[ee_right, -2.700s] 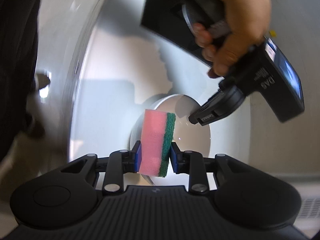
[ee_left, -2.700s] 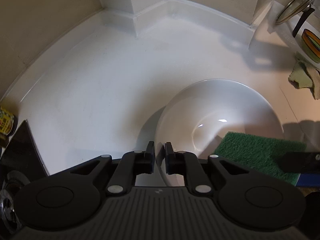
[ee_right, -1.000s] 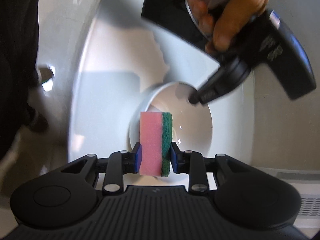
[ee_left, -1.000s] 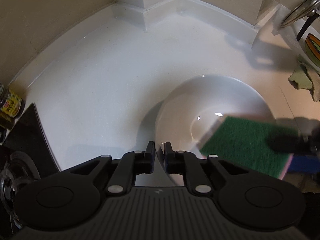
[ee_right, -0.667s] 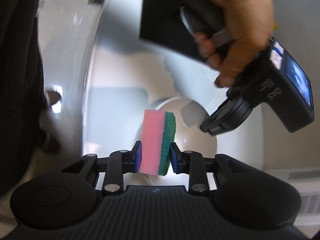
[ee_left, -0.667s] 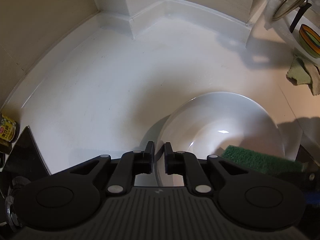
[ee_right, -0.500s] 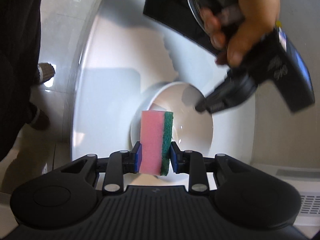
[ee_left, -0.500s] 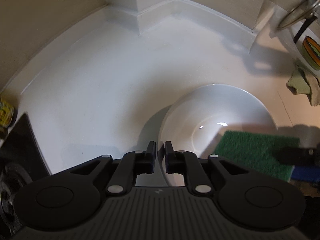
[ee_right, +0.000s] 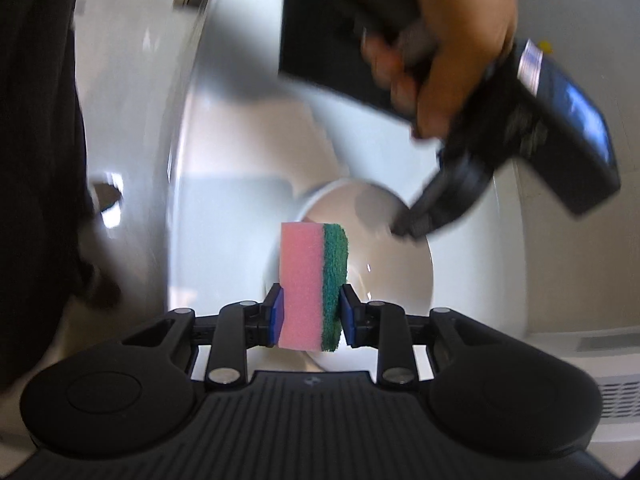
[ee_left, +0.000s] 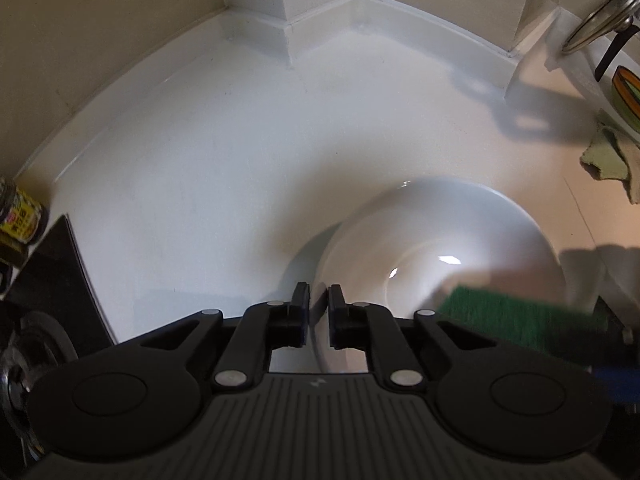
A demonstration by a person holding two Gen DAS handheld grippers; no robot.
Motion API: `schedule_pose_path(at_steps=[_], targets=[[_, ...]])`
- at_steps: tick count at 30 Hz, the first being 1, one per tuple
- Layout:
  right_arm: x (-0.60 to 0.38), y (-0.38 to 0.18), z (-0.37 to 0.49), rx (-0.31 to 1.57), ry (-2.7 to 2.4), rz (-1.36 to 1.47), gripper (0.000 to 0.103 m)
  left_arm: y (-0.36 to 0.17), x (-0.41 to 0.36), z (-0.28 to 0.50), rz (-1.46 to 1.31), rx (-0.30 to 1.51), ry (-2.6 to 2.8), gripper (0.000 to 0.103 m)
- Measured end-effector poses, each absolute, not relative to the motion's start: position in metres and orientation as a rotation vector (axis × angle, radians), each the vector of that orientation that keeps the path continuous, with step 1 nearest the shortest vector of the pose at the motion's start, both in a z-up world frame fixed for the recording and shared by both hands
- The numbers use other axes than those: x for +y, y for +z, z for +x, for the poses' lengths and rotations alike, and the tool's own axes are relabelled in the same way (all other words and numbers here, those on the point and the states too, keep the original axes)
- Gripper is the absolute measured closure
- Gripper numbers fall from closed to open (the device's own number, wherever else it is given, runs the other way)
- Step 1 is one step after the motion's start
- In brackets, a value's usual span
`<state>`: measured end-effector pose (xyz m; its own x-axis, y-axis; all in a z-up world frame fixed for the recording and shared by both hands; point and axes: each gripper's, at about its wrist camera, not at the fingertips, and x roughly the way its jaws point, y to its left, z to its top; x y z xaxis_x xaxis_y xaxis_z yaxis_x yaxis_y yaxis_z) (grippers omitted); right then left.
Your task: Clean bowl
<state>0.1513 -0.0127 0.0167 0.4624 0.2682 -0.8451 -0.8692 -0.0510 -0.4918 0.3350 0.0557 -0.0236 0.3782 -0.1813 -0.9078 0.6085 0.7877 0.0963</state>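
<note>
Sponge [ee_left: 516,316] blurred over bowl [ee_left: 460,232] rim; person's hand [ee_right: 452,40] smeared; jar [ee_left: 20,220] left of bowl cropped.

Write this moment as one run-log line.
stage: scrubbing | left gripper: shut on white bowl rim | right gripper: shut on pink-green sponge | sponge over bowl interior | surface: white counter

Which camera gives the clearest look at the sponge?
The right wrist view. There the sponge stands between the fingers of the right gripper, pink foam and green scouring layer both sharp. The left wrist view shows only its green face, blurred, at the bowl rim.
</note>
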Motion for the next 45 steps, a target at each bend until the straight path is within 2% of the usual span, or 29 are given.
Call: schedule_pose_path(at_steps=[5,9,16,20,25,33,38,45], targets=[[-0.030,0.018,0.149,0.618,0.947,-1.370,0.078,-0.025,0.054,0.340,0.480,1.072,-0.557,0.091],[-0.042,0.022,0.157,0.666,0.879,-1.301,0.078,-0.026,0.055,0.337,0.499,1.056,-0.564,0.091],[-0.087,0.076,0.205,0.820,0.699,-0.630,0.079,-0.027,0.056,0.333,0.513,1.041,-0.569,0.091],[-0.120,0.094,0.226,0.879,0.562,-0.423,0.079,-0.028,0.059,0.328,0.521,1.026,-0.574,0.092],[-0.146,0.076,0.242,1.048,0.465,-0.385,0.079,-0.028,0.063,0.323,0.536,1.012,-0.588,0.092],[-0.165,0.025,0.253,1.310,0.550,-0.032,0.079,-0.030,0.063,0.318,0.549,0.984,-0.599,0.092],[-0.169,0.018,0.270,1.309,0.500,0.136,0.079,-0.031,0.062,0.315,0.567,0.962,-0.605,0.091],[-0.144,0.020,0.291,1.251,0.453,0.074,0.079,-0.033,0.056,0.317,0.611,0.923,-0.627,0.091]])
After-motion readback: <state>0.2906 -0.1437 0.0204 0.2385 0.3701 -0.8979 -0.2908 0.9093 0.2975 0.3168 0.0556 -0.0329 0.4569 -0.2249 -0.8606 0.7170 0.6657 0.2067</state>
